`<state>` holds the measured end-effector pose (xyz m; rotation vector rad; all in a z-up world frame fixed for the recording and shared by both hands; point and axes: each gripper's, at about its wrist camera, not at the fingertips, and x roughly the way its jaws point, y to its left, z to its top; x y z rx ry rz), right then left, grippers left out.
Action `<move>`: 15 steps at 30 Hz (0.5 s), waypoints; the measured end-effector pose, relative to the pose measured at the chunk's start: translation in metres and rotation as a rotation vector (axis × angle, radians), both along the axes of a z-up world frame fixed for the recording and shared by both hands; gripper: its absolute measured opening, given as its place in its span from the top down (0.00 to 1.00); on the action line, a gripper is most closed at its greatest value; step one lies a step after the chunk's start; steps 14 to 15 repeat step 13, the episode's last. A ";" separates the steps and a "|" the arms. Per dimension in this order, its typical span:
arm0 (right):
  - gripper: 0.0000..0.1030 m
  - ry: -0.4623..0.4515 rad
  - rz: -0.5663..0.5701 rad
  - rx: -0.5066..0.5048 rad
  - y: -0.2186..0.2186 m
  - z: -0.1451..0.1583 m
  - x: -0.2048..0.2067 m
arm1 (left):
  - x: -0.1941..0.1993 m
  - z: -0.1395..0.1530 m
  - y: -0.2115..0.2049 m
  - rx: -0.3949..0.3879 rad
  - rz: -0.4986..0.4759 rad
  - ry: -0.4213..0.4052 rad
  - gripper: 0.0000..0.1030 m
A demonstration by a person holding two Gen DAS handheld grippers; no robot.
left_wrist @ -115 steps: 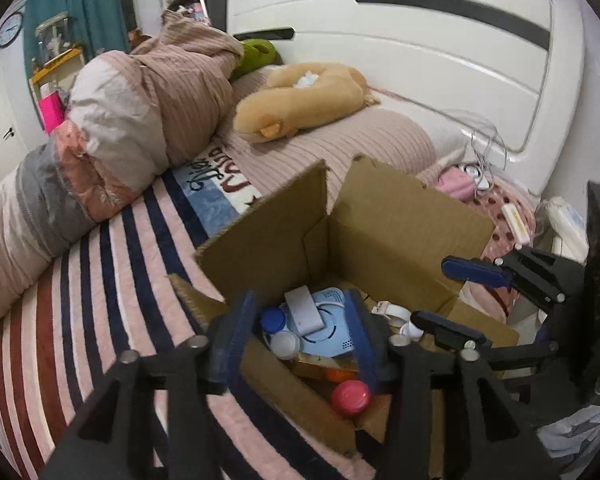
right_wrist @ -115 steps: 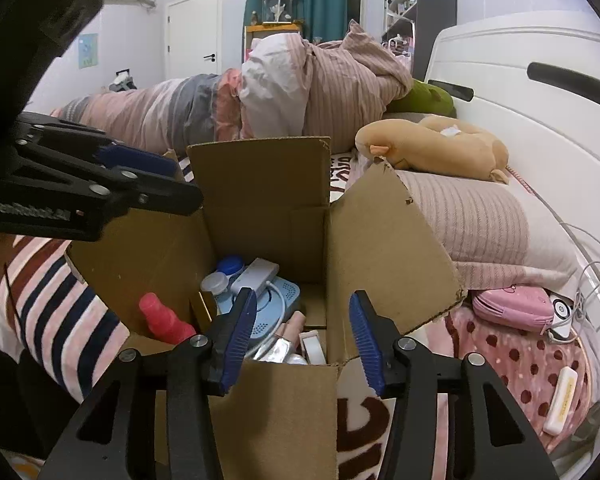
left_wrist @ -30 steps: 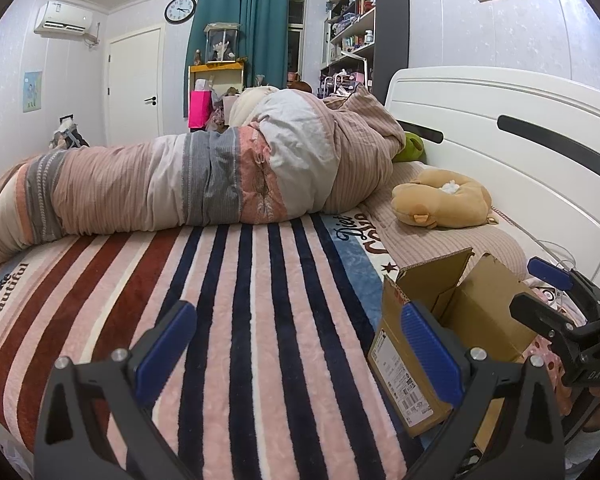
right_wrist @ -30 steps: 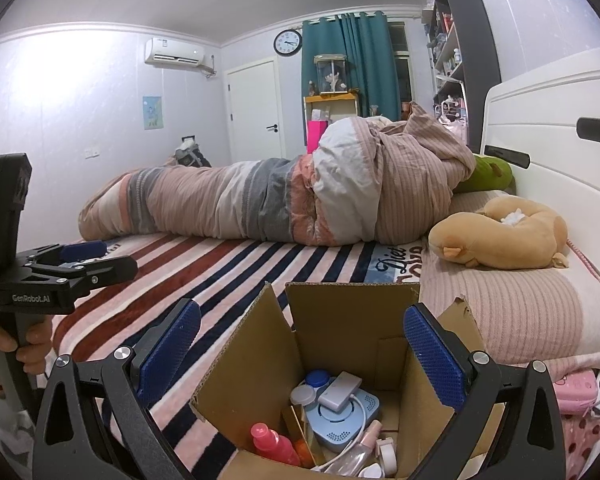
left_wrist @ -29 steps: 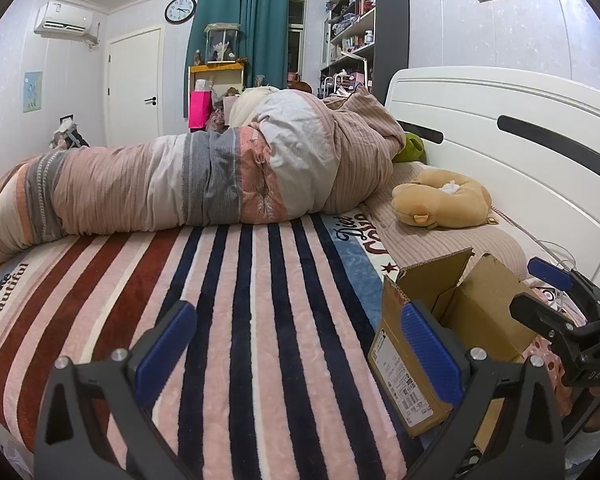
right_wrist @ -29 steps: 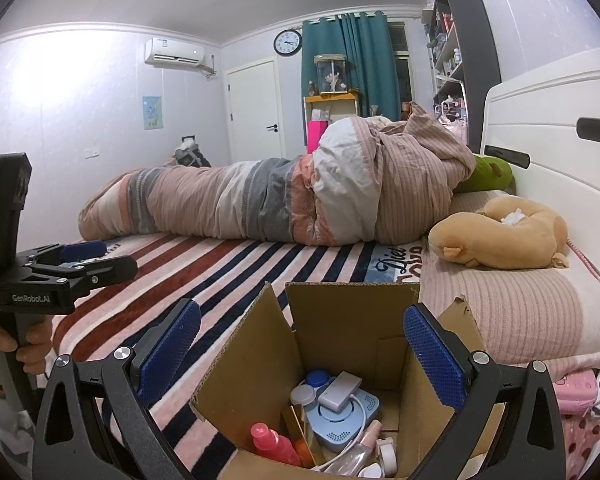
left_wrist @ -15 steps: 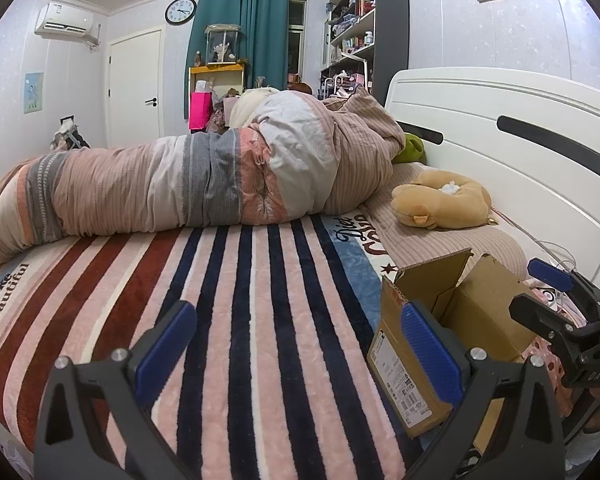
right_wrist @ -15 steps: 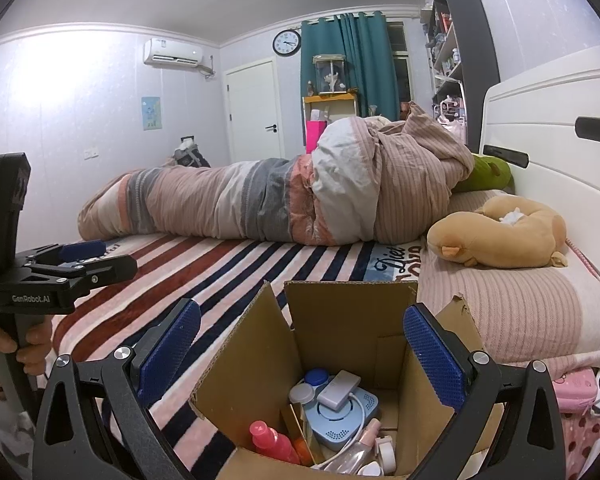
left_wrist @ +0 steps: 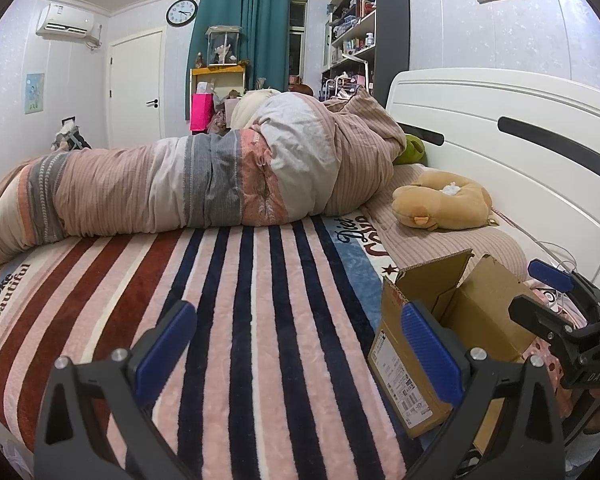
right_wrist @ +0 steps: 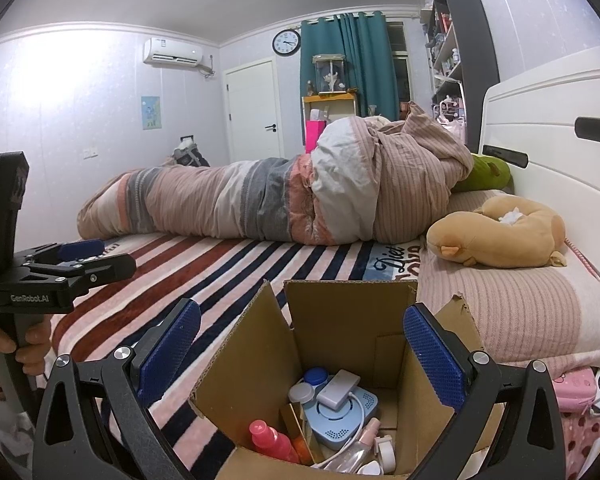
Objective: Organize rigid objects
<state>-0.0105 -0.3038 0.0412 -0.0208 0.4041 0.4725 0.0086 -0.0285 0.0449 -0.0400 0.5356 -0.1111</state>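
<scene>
both grippers, left gripper [left_wrist: 296, 344] and right gripper [right_wrist: 302, 346], now spread wide and empty, pulled back from cardboard box [right_wrist: 340, 320] on striped blanket [left_wrist: 240, 300]; pink bottle [right_wrist: 272, 442] inside box.

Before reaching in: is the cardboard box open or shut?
Open. The cardboard box has its flaps standing up, and a pink bottle shows inside.

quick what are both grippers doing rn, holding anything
Left gripper: open wide, holding nothing, over the striped blanket.
Right gripper: open wide, holding nothing, above the cardboard box.
</scene>
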 end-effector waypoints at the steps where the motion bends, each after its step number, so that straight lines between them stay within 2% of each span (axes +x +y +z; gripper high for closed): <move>1: 0.01 0.000 0.000 0.000 0.000 0.000 0.000 | 0.000 0.000 0.000 0.001 -0.001 -0.001 0.01; 15: 0.01 0.001 -0.002 0.001 0.000 -0.001 -0.001 | 0.001 0.001 0.002 0.005 0.003 0.002 0.01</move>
